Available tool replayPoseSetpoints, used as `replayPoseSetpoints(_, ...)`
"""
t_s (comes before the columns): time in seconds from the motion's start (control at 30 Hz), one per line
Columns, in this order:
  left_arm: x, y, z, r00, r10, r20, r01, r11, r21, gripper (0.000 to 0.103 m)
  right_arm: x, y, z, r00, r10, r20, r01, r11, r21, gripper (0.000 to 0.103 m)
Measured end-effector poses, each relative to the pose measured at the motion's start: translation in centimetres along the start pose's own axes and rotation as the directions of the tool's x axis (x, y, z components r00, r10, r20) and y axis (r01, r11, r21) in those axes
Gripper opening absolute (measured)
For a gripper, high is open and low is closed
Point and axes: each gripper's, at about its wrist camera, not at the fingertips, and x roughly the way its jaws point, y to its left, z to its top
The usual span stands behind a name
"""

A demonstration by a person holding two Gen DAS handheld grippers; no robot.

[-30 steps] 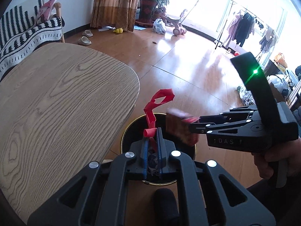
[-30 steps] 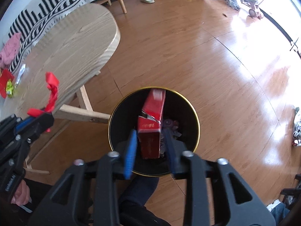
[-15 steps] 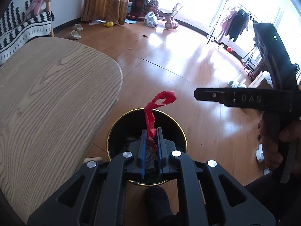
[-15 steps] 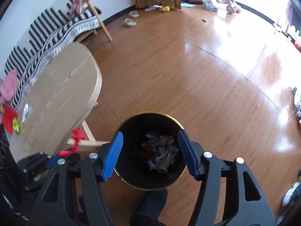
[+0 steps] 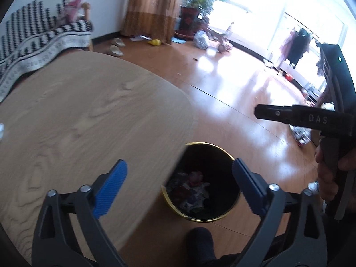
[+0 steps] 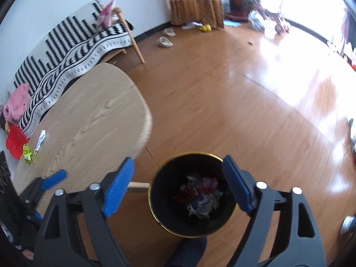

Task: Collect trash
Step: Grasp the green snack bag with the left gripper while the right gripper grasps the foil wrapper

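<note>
Living room, wooden floor [image 6: 255,115], sunlit toward the far right; striped sofa throw [image 6: 73,44] along the far left wall, slippers [image 6: 165,37] near the curtain.

Oval wooden table [image 6: 93,120] at left, mostly bare. Remaining on its near-left end, seen from the right wrist: red packet [image 6: 14,141], crumpled silver wrapper [image 6: 40,141], yellow-green wrapper [image 6: 27,153]. Judged still to be collected.

Black bin with gold rim [image 6: 193,237] on the floor just beside the table's near right edge, directly below both tools. Contents: heap of mixed trash [image 6: 200,197], red, white and blue scraps, low in the bin. Judged as the part already done.

Left gripper [image 5: 178,187]: jaws opening, spread wide, nothing between the blue pads [image 5: 111,184]; bin mouth visible through the gap.

Right gripper [image 6: 178,189]: jaws opening, likewise empty, bin framed between them.

Status, as judged: both loads dropped in, task partly complete, several table items outstanding. Next call: return to the table's near-left end for the wrappers.
</note>
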Motion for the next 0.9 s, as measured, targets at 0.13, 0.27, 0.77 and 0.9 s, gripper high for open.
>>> replayPoseSetpoints(0.13,-3.8,5.3,-0.4,0.991,0.123,0.042,-0.12,0.99,-0.069,0.096,0.8,4.8,0.4,1.0,0.023,0.007,-0.023,0.997,-0.073,0.083)
replayPoseSetpoints(0.27,-7.7,11.5,-1.5,0.959,0.277,0.056,-0.266,0.953,-0.145,0.096,1.9,10.7,0.4,0.997,0.077,-0.005,-0.077,0.986,-0.145,0.084)
replayPoseSetpoints(0.77,-16.1,34.8,-5.9,0.778,0.628,-0.021,-0.594,0.724,-0.35,0.096,5.9,32.6,-3.5,0.96,0.238,-0.146,-0.278,0.859,-0.429,0.084)
replayPoseSetpoints(0.9,-15.2,38.6,-6.0,0.821,0.569,-0.034,-0.526,0.733,-0.43,0.096,6.7,34.4,-4.5,0.956,0.232,-0.177,-0.289,0.843,-0.455,0.084)
